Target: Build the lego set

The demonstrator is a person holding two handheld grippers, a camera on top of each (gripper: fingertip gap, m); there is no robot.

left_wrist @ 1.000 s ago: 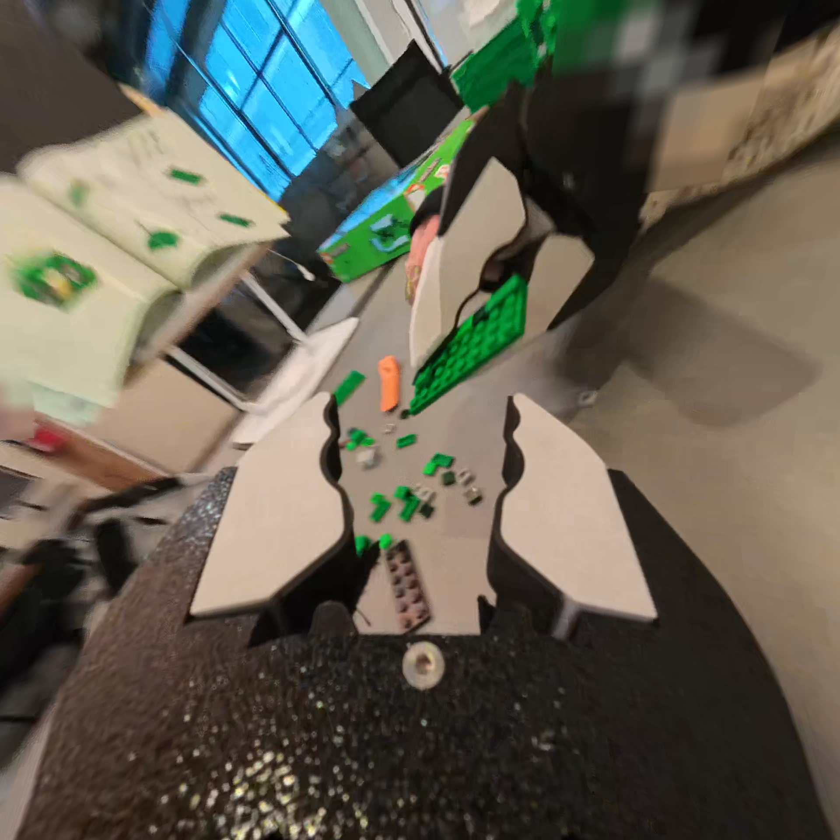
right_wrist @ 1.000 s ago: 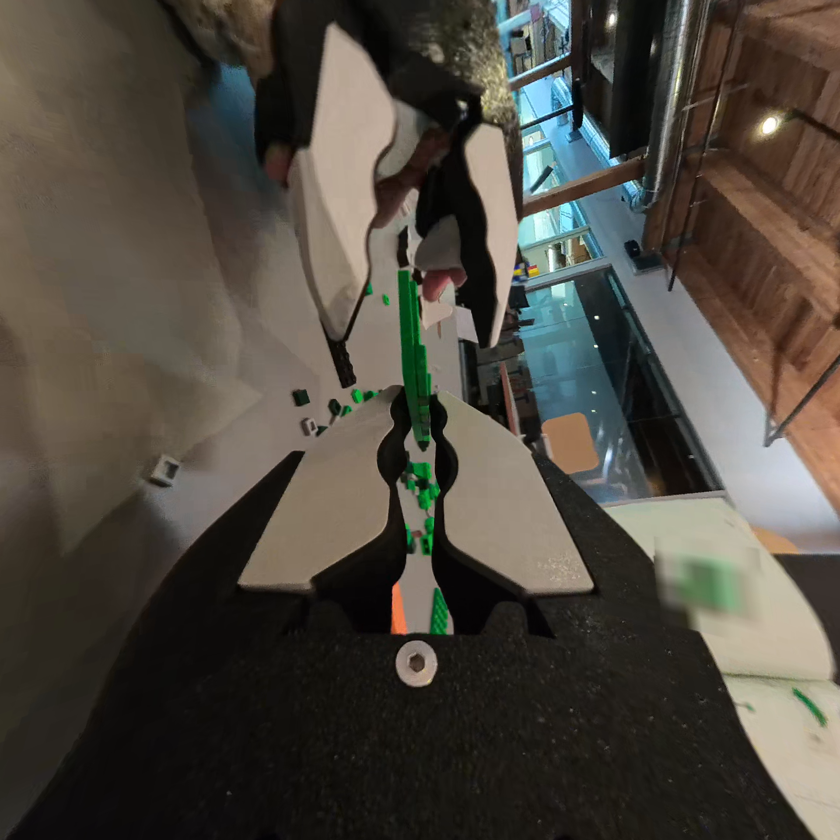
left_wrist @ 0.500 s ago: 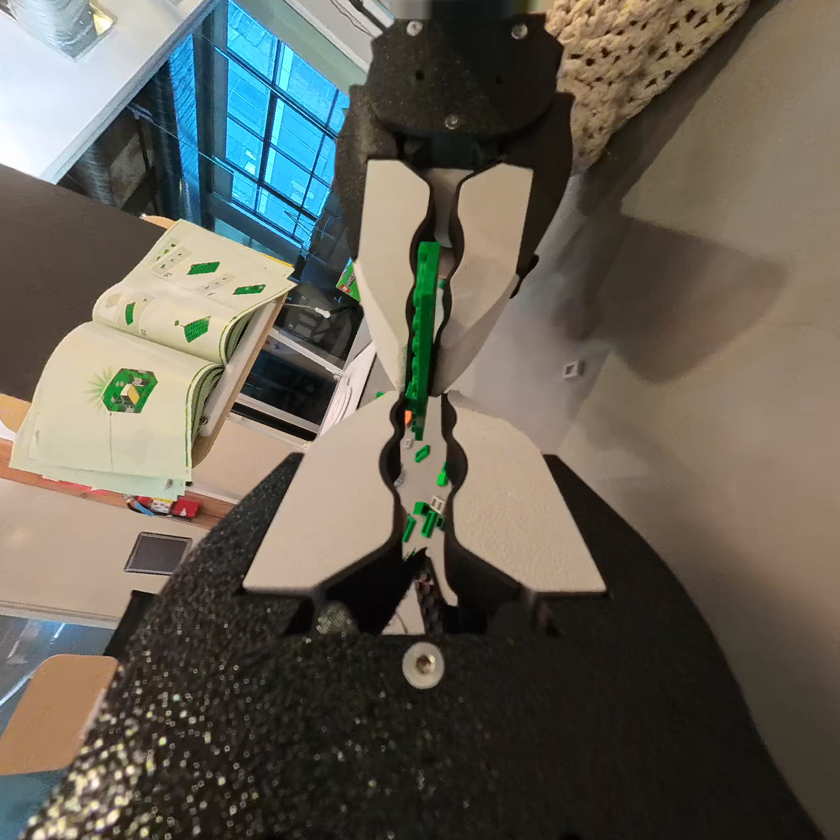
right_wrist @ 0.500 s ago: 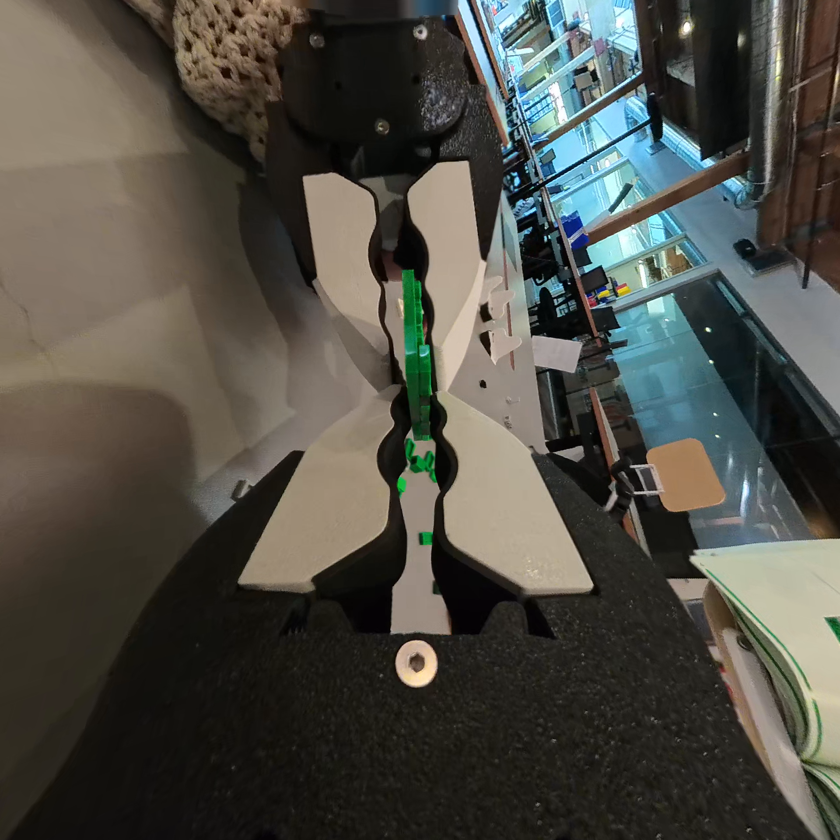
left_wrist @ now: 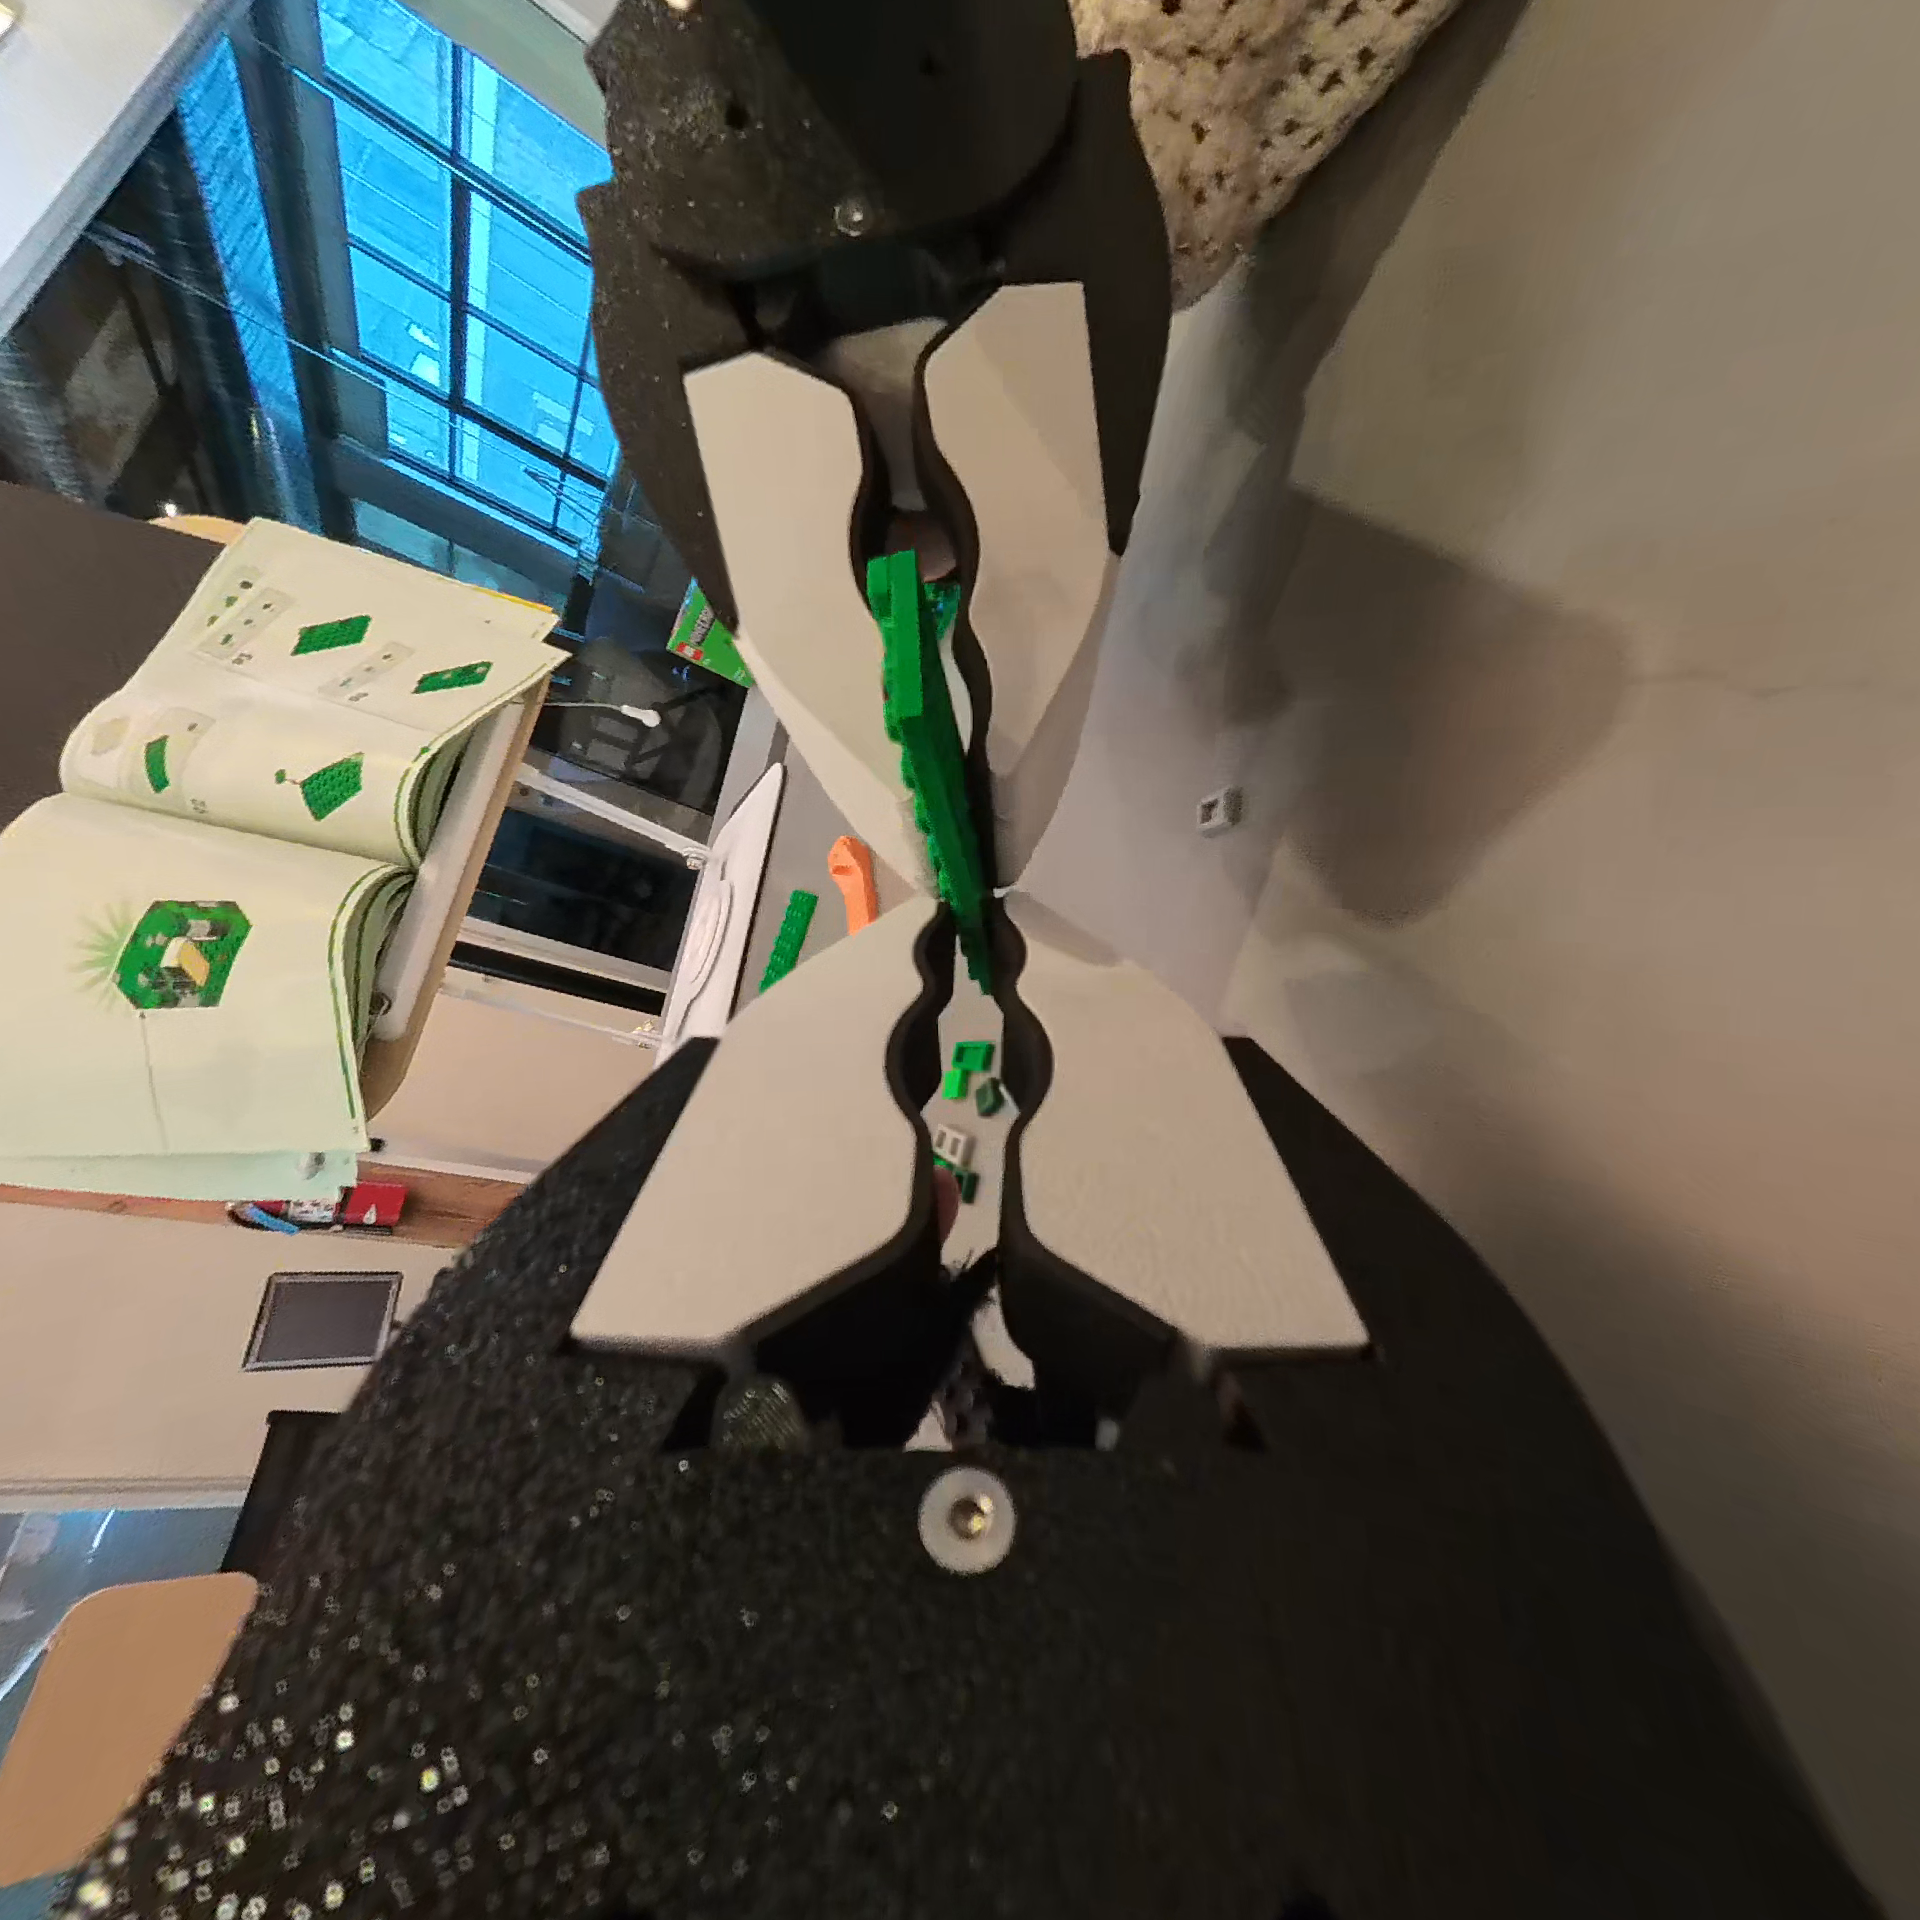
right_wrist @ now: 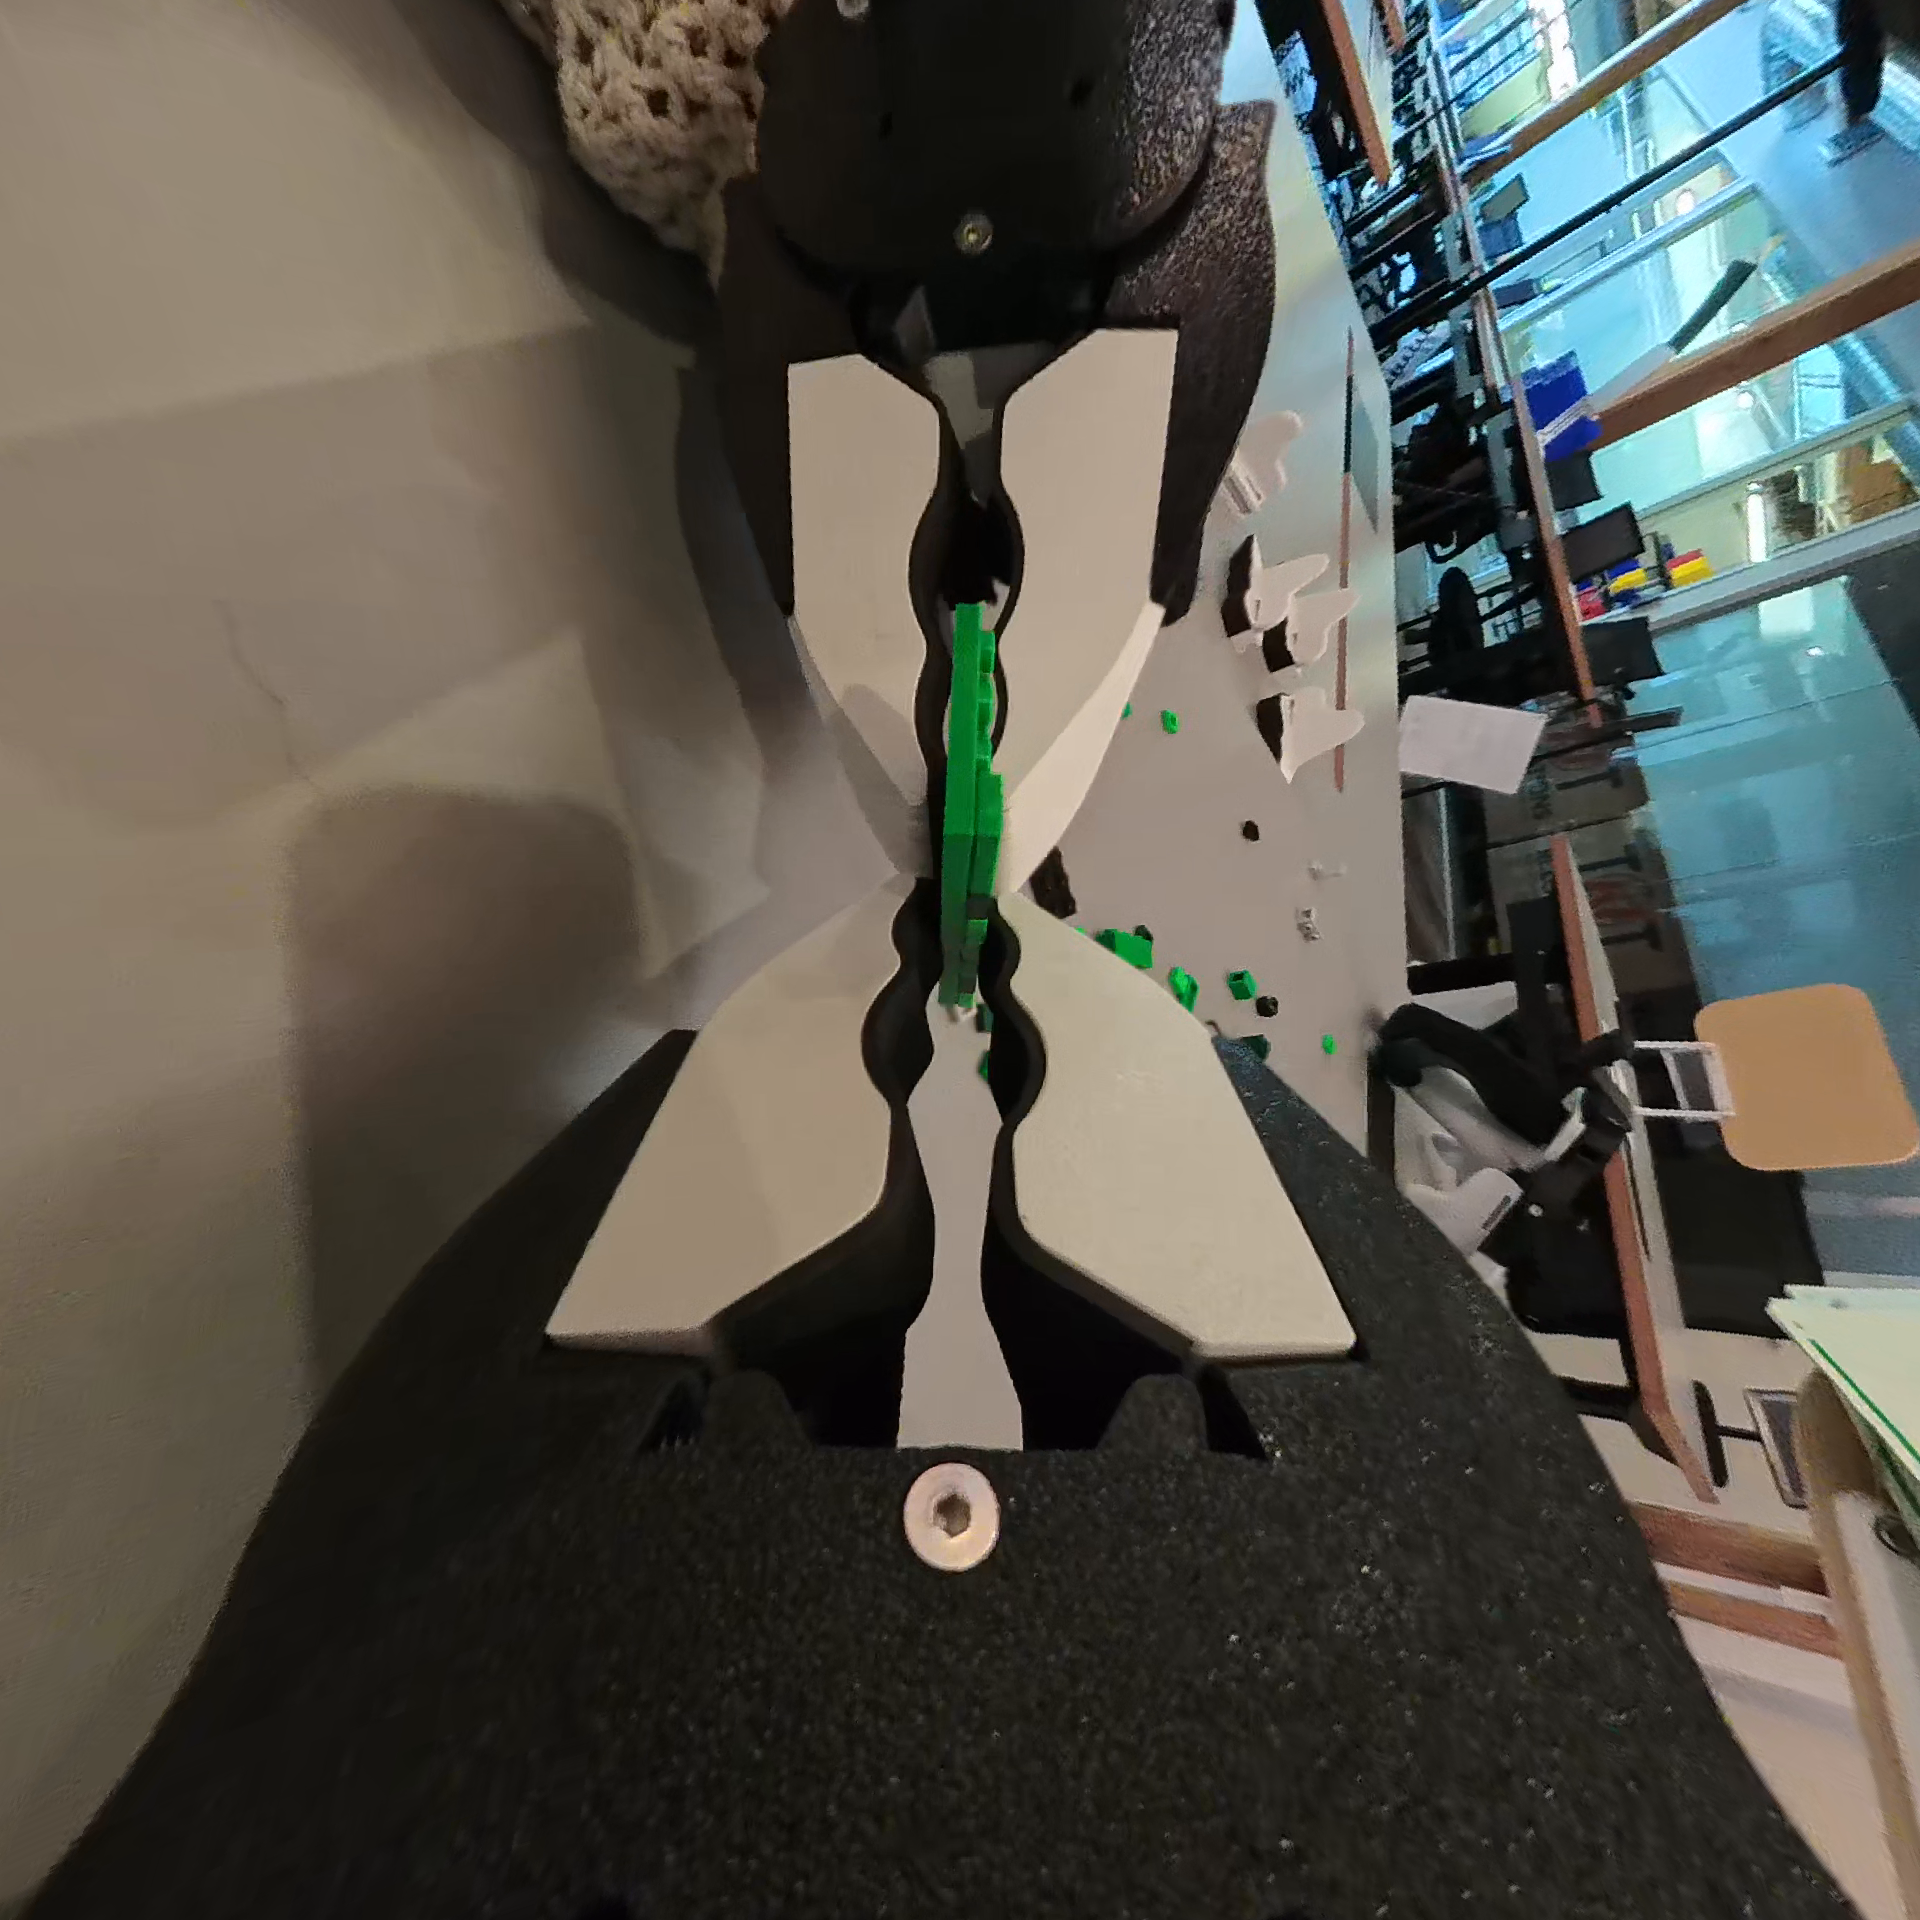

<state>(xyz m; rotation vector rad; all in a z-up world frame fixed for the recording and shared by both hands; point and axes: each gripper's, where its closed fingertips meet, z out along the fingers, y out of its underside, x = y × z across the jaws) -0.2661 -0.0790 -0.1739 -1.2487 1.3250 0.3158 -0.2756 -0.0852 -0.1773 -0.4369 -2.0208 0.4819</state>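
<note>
Left wrist view
- Grippers counted: two, the left gripper (left_wrist: 971,940) filling the bottom, the right gripper (left_wrist: 961,883) reaching down from the top, tips meeting nose to nose.
- Left jaws: standing almost closed, a thin slit between them, pinching the lower end of the green plate (left_wrist: 925,758).
- Right jaws: narrowed likewise, gripping the plate's upper stretch.
- Green plate: one assembly, showing edge-on, studs lining one face, hanging in the air between both grippers above the counter (left_wrist: 1558,727).
- Loose pieces: about five small green and pale bits (left_wrist: 971,1081) lying on the counter, showing through the jaw gap; one long green strip (left_wrist: 790,935) and one orange piece (left_wrist: 854,878) lying beside each other farther left; one small white piece (left_wrist: 1218,810) sitting alone to the right.
- Instruction booklet (left_wrist: 239,831): one, lying open on a stand at the left.
- Box: one green box (left_wrist: 707,639) sitting behind the right gripper.

Right wrist view
- Right gripper (right_wrist: 961,914): jaws nearly together, clamping the near end of the green plate (right_wrist: 971,800).
- Left gripper (right_wrist: 961,862): facing in from above, jaws pressing the far end.
- Plate look: edge-on, seeming to be two or more thin layers stacked; exact count unclear.
- Scattered green bits (right_wrist: 1179,977): roughly six lying on the counter (right_wrist: 1247,883) to the right.
- Knit sleeve (right_wrist: 644,125): showing behind the left gripper.
</note>
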